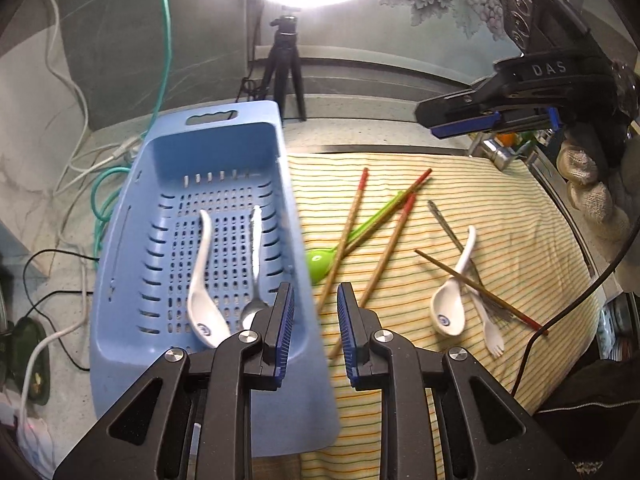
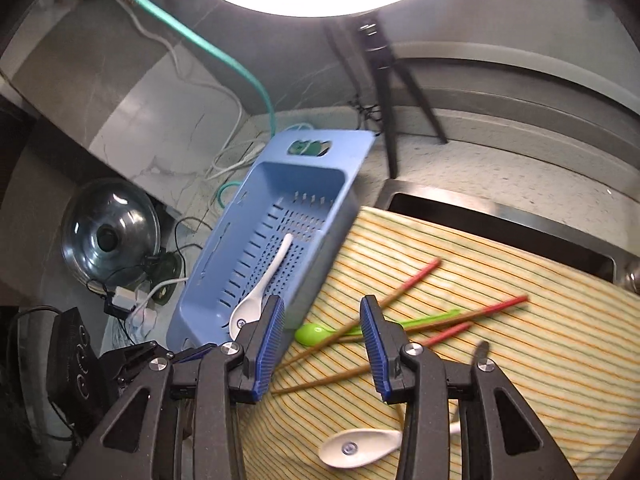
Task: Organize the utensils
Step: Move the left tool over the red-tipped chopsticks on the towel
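Observation:
My left gripper is open and empty, hanging over the right rim of the blue slotted basket. A white ceramic spoon and a metal spoon lie inside the basket. On the striped cloth lie a green spoon, several red-tipped chopsticks, a second white spoon, a white spork and a dark metal utensil. My right gripper is open and empty, raised above the green spoon and chopsticks.
A tripod with a bright ring light stands behind the basket. Cables trail over the counter to the left. A steel pot lid leans at the far left. A sink edge runs behind the cloth.

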